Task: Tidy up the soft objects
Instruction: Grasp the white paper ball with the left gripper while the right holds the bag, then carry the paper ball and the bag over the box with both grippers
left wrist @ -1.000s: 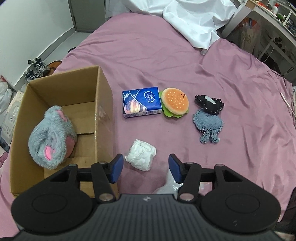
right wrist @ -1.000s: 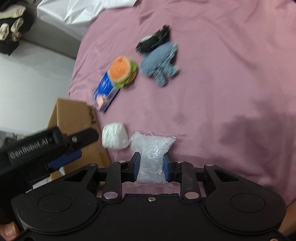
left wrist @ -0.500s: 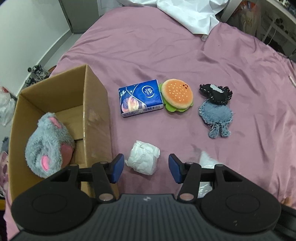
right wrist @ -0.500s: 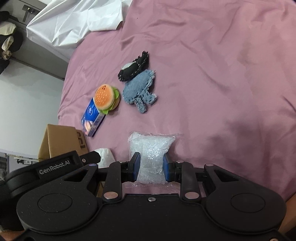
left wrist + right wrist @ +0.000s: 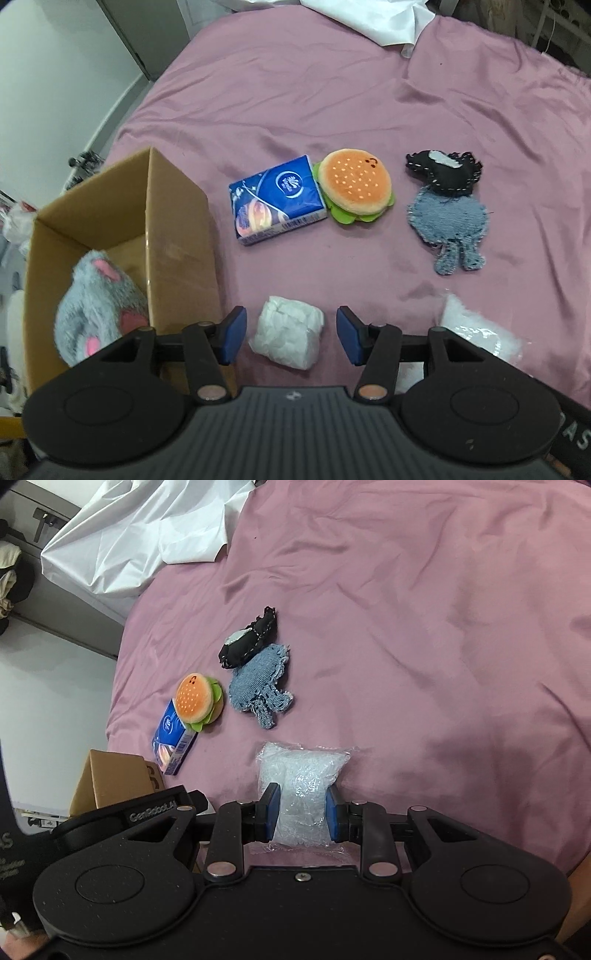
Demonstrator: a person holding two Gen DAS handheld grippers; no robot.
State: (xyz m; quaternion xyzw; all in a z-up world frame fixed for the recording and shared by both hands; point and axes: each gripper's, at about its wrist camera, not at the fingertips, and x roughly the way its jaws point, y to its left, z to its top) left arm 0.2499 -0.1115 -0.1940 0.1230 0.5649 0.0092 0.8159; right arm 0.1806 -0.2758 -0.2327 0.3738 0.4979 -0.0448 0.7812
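Right gripper (image 5: pixel 302 814): blue pads pinching a clear bubble-wrap pouch (image 5: pixel 301 781) over the purple bedspread (image 5: pixel 424 627). Left gripper (image 5: pixel 288 336): jaws spread, straddling a white crumpled tissue wad (image 5: pixel 286 338) lying on the bedspread. Cardboard box (image 5: pixel 177 229), just left of the wad: open, holds a grey plush mouse (image 5: pixel 98 302). Mid-bed: blue tissue pack (image 5: pixel 275 199) touching a plush hamburger (image 5: pixel 356 184); denim doll (image 5: pixel 448 210) apart, to the right. Far edge: white sheet (image 5: pixel 147 531).
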